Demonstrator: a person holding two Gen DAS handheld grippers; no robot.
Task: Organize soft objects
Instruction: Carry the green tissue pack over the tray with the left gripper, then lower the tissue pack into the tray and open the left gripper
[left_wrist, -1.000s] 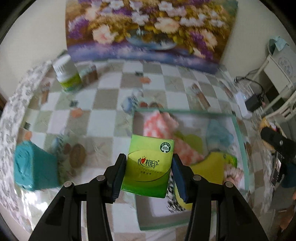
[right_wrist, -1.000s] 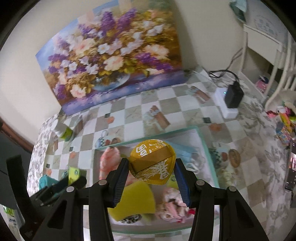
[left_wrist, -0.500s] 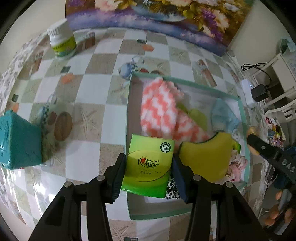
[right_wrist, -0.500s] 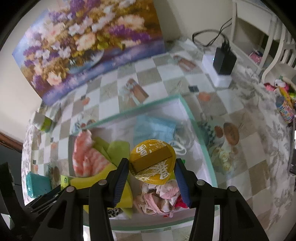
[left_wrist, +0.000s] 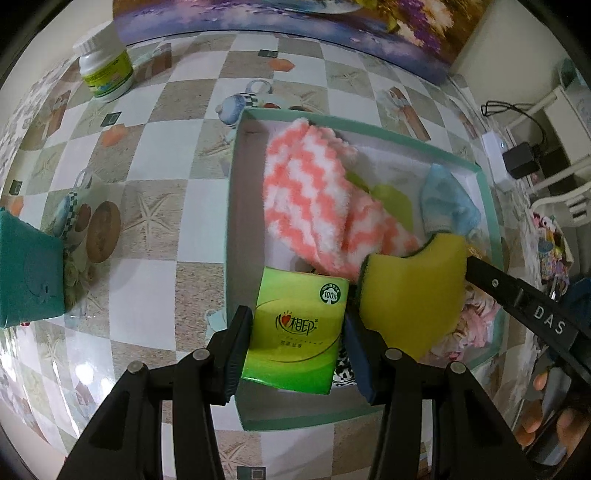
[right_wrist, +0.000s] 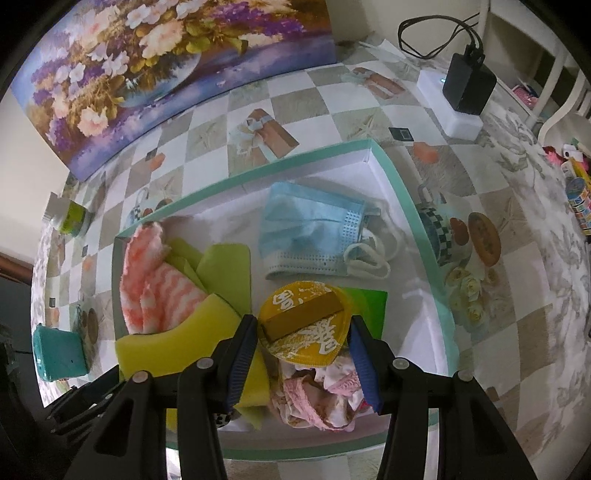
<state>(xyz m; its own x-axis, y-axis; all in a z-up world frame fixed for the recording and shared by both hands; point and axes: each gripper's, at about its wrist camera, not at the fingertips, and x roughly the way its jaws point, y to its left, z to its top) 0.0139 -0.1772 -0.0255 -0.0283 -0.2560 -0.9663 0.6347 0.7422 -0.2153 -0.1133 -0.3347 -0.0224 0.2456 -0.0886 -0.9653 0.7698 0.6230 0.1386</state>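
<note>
My left gripper (left_wrist: 297, 338) is shut on a green tissue pack (left_wrist: 295, 328), held over the near left corner of the teal-rimmed box (left_wrist: 236, 206). My right gripper (right_wrist: 303, 338) is shut on a yellow round pouch with white characters (right_wrist: 304, 323), hanging over the box's (right_wrist: 417, 218) near middle. Inside the box lie a pink-and-white zigzag fluffy cloth (left_wrist: 310, 195), a yellow sponge (left_wrist: 406, 295), a green cloth (right_wrist: 225, 273), a blue face mask (right_wrist: 314, 229) and a pink frilly fabric bundle (right_wrist: 317, 391). The right gripper's finger (left_wrist: 524, 306) shows at the right edge of the left wrist view.
A teal block (left_wrist: 26, 273) sits left of the box on the checkered tablecloth. A white bottle with a green label (left_wrist: 105, 70) stands at the far left. A flower painting (right_wrist: 155, 70) leans on the wall behind. A white power strip with black charger (right_wrist: 465, 96) lies at the far right.
Both grippers have come down toward the box with their loads, and both views have tilted downward. The box contents now fill more of each view.
</note>
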